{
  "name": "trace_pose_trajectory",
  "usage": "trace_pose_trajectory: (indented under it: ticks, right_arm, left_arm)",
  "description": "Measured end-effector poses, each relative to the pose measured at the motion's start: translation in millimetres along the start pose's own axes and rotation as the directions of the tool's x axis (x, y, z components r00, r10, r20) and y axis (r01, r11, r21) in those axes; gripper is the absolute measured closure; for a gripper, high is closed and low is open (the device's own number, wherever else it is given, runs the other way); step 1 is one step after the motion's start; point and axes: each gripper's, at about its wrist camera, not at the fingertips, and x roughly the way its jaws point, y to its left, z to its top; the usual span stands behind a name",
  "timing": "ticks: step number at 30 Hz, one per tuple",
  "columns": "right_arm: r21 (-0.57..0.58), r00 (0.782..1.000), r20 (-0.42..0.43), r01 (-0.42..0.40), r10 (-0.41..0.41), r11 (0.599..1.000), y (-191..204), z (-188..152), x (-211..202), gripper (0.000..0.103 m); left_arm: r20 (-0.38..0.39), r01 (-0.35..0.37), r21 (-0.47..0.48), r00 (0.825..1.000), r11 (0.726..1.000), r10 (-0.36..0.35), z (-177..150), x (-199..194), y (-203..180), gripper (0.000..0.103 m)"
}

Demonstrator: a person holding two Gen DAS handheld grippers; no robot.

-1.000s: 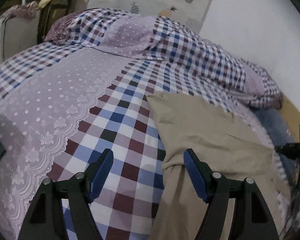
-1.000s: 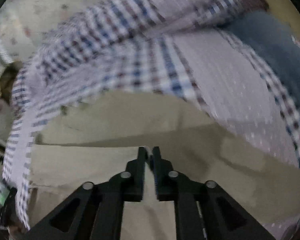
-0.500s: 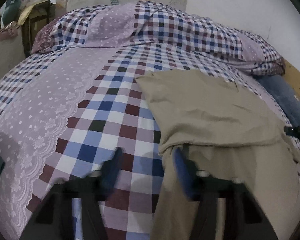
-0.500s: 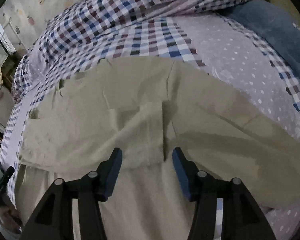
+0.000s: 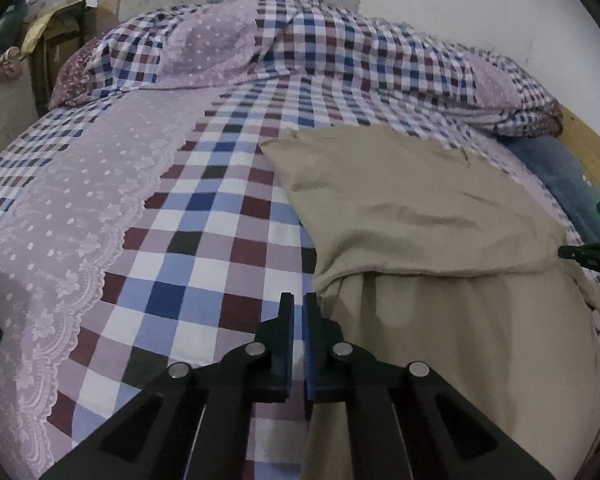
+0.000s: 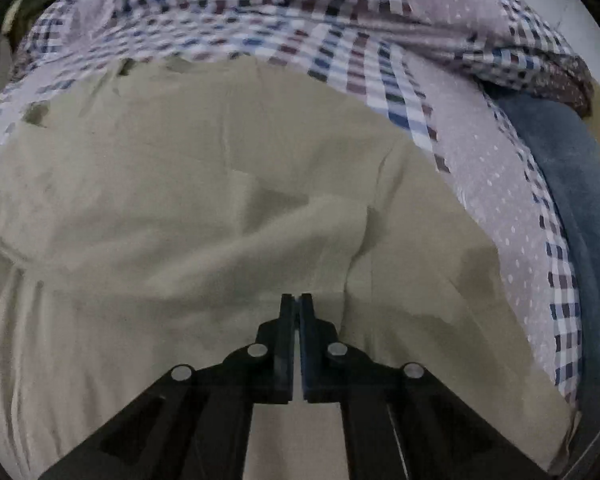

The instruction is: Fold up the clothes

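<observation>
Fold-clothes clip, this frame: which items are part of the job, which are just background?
Job:
- beige garment, partly folded over itself
- left gripper, shut
- right gripper, shut

Background:
- checked bedspread under the garment
- bunched checked quilt behind
- blue cushion at the bed's edge

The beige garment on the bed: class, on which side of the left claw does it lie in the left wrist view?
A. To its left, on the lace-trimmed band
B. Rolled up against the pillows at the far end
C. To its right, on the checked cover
C: the beige garment spreads to the right of the left claw, over the checked cover.
</observation>
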Motion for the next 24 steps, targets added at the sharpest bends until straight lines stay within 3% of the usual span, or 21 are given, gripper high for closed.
trace_pose_trajectory:
  ticks: [5, 8, 10, 12, 14, 16, 22, 24]
  right_arm:
    - [0.105, 0.997, 0.043, 0.060, -0.064, 0.993, -30.7, -16.0, -26.6, 0.103]
    - [0.127, 0.998, 0.048, 0.034, -0.040, 0.991, -34.8, -19.0, -32.6, 0.099]
    - [0.056, 0.995, 0.093, -0.036, 0.031, 0.998, -7.6, -14.5, -42.7, 0.099]
    - [-0.039, 0.987, 0.130, -0.094, 0.099, 0.995, 27.3, -10.4, -51.8, 0.089]
    - [-0.137, 0.976, 0.147, -0.139, 0.159, 0.981, 64.0, -7.0, -55.9, 0.069]
    - [-0.225, 0.970, 0.146, -0.156, 0.192, 0.962, 98.4, -5.3, -52.9, 0.066]
    - [-0.291, 0.964, 0.161, -0.160, 0.213, 0.943, 135.9, -8.9, -38.2, 0.064]
    - [-0.319, 0.956, 0.175, -0.170, 0.234, 0.933, 150.4, -8.4, -38.3, 0.063]
  left_arm:
    - [-0.050, 0.023, -0.041, 0.998, 0.999, -0.026, -0.7, 4.7, 10.4, 0.100]
    - [-0.082, 0.081, -0.085, 0.993, 0.993, -0.088, -1.9, 9.5, 16.6, 0.097]
    - [-0.081, 0.142, -0.110, 0.985, 0.984, -0.151, -0.6, 10.0, 18.4, 0.096]
    - [-0.076, 0.189, -0.112, 0.977, 0.976, -0.198, 0.7, 9.5, 16.4, 0.088]
    - [-0.074, 0.210, -0.113, 0.973, 0.971, -0.219, 2.4, 11.8, 13.9, 0.061]
    - [-0.085, 0.212, -0.123, 0.971, 0.969, -0.223, 3.7, 18.0, 13.3, 0.052]
    - [-0.080, 0.194, -0.179, 0.974, 0.965, -0.210, 10.8, 33.5, 13.8, 0.052]
    - [-0.068, 0.190, -0.193, 0.976, 0.962, -0.207, 14.8, 38.1, 12.9, 0.060]
